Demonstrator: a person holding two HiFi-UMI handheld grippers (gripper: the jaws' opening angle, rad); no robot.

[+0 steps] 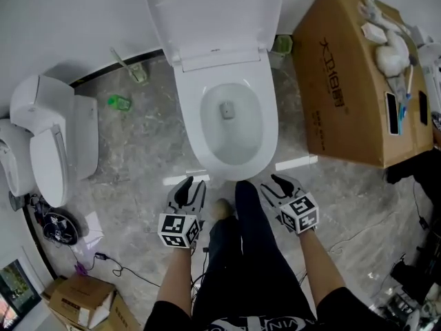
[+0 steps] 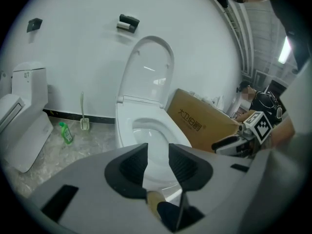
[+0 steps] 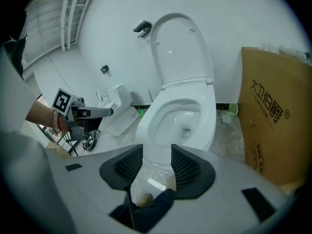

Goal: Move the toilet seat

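One toilet seat (image 1: 213, 12), raised (top cropped, head view)

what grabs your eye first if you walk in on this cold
The white toilet in the middle, with its lid up. A big cardboard box sits to its right and a second toilet to its left. The left gripper and right gripper hover open just in front of the middle toilet.
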